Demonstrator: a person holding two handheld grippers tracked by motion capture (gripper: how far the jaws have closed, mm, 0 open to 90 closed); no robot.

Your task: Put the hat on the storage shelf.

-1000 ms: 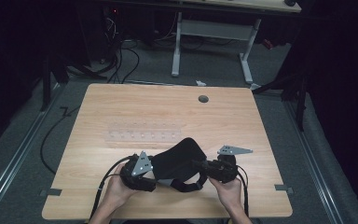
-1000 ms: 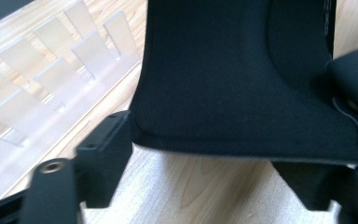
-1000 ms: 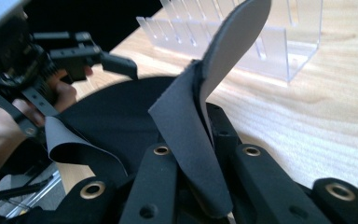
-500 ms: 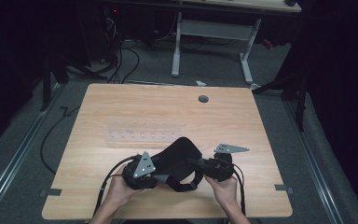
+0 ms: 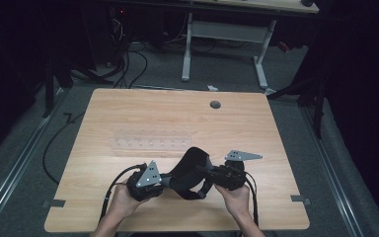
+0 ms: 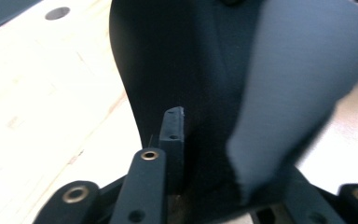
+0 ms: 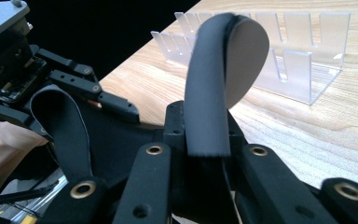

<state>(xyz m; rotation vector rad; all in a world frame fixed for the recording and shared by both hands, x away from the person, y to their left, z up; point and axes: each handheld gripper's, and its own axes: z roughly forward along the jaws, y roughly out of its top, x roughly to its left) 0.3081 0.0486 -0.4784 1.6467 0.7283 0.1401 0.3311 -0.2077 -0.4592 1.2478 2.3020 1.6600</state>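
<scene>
Since a second ago both hands have drawn slightly nearer the table's [image 5: 128, 118] front edge. Left gripper [image 5: 162, 180] and right gripper [image 5: 205, 173] each clamp the black fabric piece [image 5: 190, 165], arched between them; bare wood lies beyond, past the clear rack [image 5: 150, 143].

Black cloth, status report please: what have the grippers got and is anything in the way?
Left gripper and right gripper both shut on the black cloth, held between them above the table. Clear plastic rack just beyond it, not touching.
</scene>
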